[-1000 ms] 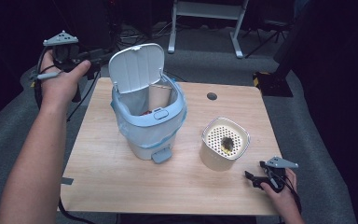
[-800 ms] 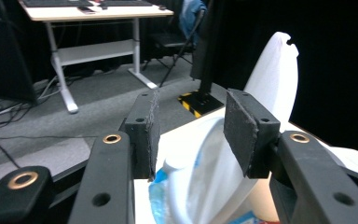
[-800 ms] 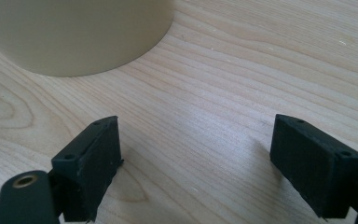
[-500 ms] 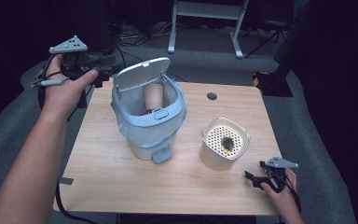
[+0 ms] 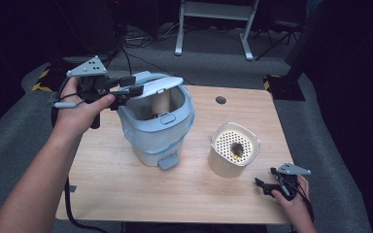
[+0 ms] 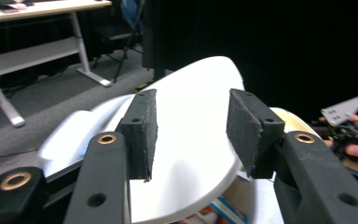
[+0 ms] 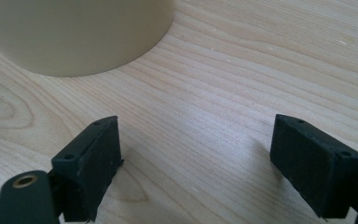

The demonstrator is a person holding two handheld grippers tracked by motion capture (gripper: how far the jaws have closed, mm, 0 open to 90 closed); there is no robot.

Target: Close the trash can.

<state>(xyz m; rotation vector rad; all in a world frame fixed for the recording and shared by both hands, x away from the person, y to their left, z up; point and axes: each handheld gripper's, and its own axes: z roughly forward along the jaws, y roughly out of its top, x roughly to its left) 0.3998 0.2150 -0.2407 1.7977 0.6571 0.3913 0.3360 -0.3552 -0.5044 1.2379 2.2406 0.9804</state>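
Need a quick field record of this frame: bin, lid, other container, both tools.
bin: pale blue pedal bin, upright on the wooden table
lid: white lid lowered over the opening, not fully closed, front gap open
left tool: left tool at the lid's edge; jaws apart above the lid surface, just been opening, nothing clamped
container: cream perforated container, right of the bin, apart from it
right tool: right tool low over the table near the container, jaws wide, empty

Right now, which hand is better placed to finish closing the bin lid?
Left. Its tongs are open at the white lid, which is half lowered. The right tongs rest open on the table, beside the cream container.
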